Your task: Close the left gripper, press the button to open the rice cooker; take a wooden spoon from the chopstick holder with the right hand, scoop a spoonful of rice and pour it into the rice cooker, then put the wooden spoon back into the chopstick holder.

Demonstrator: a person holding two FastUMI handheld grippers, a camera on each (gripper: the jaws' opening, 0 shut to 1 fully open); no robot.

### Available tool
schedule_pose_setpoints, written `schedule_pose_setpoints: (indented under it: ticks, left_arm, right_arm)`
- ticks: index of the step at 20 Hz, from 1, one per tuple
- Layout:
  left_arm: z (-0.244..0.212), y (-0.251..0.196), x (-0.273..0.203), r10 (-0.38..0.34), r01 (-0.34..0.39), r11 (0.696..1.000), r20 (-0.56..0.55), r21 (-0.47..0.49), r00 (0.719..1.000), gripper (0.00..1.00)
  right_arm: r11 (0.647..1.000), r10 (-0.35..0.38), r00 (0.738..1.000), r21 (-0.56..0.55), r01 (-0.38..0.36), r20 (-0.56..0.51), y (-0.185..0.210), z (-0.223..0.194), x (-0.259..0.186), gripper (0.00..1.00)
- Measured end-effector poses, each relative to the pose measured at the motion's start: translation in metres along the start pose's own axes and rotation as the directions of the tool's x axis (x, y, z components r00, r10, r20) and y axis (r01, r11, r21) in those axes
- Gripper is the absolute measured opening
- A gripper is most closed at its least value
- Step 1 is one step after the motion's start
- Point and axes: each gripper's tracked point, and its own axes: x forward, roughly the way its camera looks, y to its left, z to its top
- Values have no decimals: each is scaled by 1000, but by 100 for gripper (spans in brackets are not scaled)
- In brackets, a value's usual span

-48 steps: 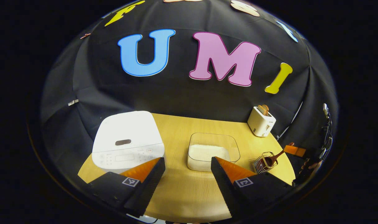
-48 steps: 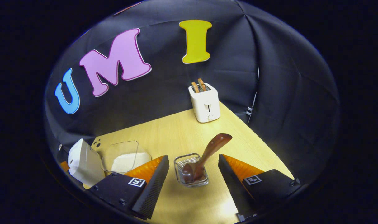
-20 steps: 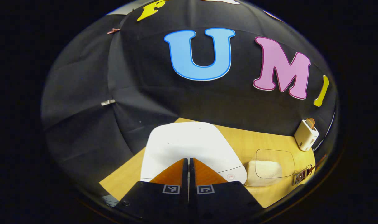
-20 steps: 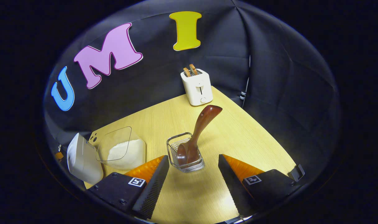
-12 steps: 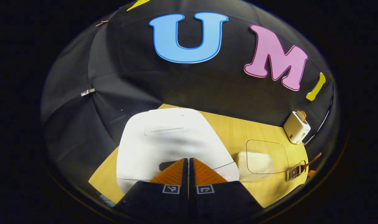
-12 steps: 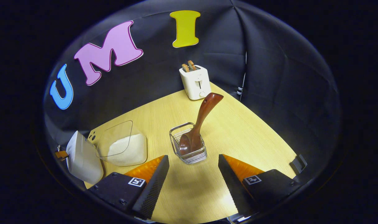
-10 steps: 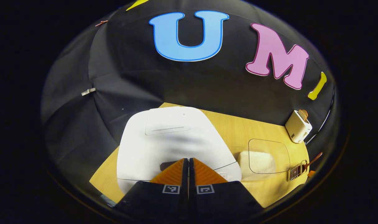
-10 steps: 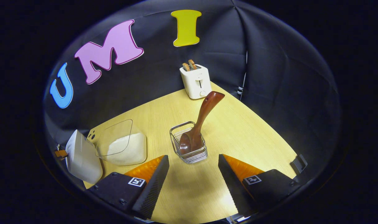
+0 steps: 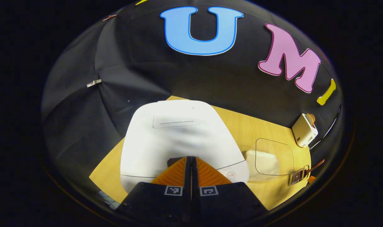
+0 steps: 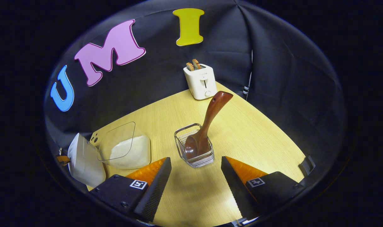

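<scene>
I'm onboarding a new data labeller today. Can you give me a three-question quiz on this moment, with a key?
1. True or false: the rice cooker has its lid raised.
2. Where does the wooden spoon stand? A) in the clear rice container B) in the wire chopstick holder C) between the right gripper's fingers
3. Fill in: the left gripper has its fingers ____, tips at the dark button on the cooker's lid.

Key
1. False: the lid lies flat and closed.
2. B: bowl down in the chopstick holder, handle leaning up toward the toaster; the right gripper is open, short of it.
3. Shut, pressed together.
</scene>
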Motion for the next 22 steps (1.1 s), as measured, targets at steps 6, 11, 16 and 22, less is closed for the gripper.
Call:
schedule_pose_setpoints:
  ticks: [6, 11, 16, 22]
  left_arm:
    - [-1, 2, 6, -81, 75, 996, -175, -44, 981, 6]
    - [11, 0, -3, -61, 59, 997, -44, -51, 997, 6]
    - [88, 1, -51, -26, 5, 997, 280, 78, 960, 6]
    - [99, -27, -93, -95, 71, 994, 373, 77, 923, 5]
  right_arm:
    - [1000, 16, 1000, -19, -17, -15, 6, -10, 2, 99]
    - [999, 28, 1000, -16, -28, -7, 12, -9, 1, 99]
    - [1000, 20, 1000, -15, -19, 24, 6, 11, 0, 99]
    - [1000, 23, 999, 9, -23, 43, 0, 23, 3, 98]
